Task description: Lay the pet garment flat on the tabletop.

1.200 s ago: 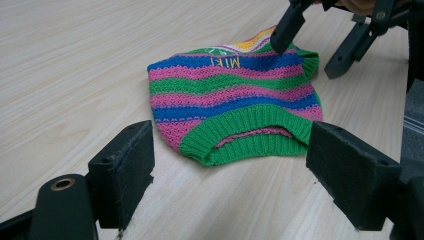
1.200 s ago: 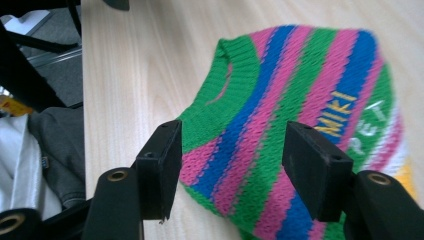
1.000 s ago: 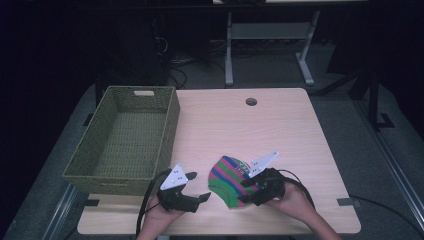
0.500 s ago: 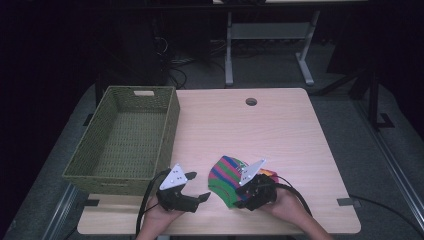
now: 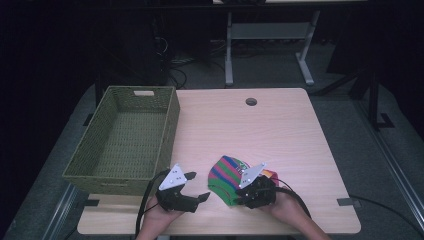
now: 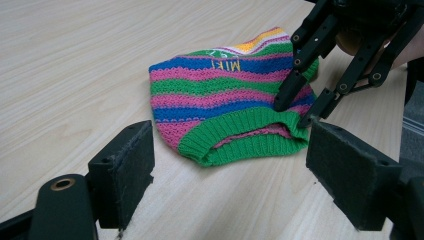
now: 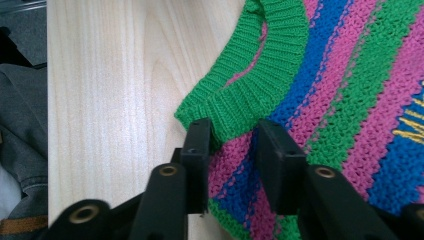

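A knitted hat (image 5: 225, 172) in pink, green and blue stripes with a green ribbed band lies flat near the table's front edge. My right gripper (image 5: 240, 196) reaches in from the hat's right. Its jaws have just been closing and straddle the green band (image 7: 250, 95) with flat fabric between them; in the right gripper view the gripper (image 7: 232, 150) still shows a gap. The left gripper view shows the right gripper (image 6: 299, 107) with its tips at the band's corner. My left gripper (image 5: 199, 186) rests open just left of the hat (image 6: 225, 100), with nothing between the jaws of this gripper (image 6: 235, 170).
An empty green woven basket (image 5: 170, 125) stands on the left part of the light wooden table (image 5: 280, 135). A round cable hole (image 5: 251, 101) sits near the far edge. Dark floor and metal frame legs lie beyond the table.
My right gripper has shifted left and down onto the hat's near edge, and its jaws have narrowed around the green band. The left gripper and the hat have stayed put.
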`<action>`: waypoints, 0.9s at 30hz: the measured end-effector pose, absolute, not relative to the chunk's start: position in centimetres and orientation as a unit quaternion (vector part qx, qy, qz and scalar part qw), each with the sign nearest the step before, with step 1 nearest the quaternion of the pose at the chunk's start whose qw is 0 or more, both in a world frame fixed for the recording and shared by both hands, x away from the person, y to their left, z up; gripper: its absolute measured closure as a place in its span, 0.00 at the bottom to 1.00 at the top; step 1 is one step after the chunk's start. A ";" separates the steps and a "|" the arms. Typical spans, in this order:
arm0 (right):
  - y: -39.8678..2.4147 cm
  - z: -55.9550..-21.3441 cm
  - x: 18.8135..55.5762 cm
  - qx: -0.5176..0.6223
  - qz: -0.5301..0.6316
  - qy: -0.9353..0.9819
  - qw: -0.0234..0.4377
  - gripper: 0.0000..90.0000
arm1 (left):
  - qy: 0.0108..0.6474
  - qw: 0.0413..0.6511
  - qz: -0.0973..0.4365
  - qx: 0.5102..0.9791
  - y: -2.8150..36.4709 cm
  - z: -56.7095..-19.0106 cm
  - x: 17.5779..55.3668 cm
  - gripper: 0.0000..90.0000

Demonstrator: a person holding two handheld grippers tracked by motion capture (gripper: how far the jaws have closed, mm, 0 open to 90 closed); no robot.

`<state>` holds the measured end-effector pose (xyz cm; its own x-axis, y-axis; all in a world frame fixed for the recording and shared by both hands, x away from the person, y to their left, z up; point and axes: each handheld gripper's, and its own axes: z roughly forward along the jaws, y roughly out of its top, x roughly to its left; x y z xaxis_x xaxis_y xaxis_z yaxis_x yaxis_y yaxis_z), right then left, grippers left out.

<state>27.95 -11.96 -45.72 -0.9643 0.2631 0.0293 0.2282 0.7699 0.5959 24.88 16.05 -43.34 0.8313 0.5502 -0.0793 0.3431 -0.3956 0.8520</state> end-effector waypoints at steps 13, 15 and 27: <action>-12.3 -45.4 28.5 0.139 0.318 0.938 0.006 0.89 | 0.266 0.478 0.102 0.831 15.8 -43.4 24.9 0.21; -12.4 -45.3 28.5 0.137 0.319 0.938 0.004 0.89 | 0.264 0.478 0.100 0.832 15.8 -43.4 25.0 0.21; -14.1 -42.8 28.5 0.143 0.357 0.923 -0.004 0.90 | 0.257 0.481 0.084 0.834 15.4 -43.4 25.1 0.21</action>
<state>28.49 -14.13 -42.82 -0.9593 0.2604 0.1092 0.2662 0.7049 0.6575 25.14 15.40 -43.42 0.8536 0.5097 -0.1078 0.3481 -0.4041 0.8459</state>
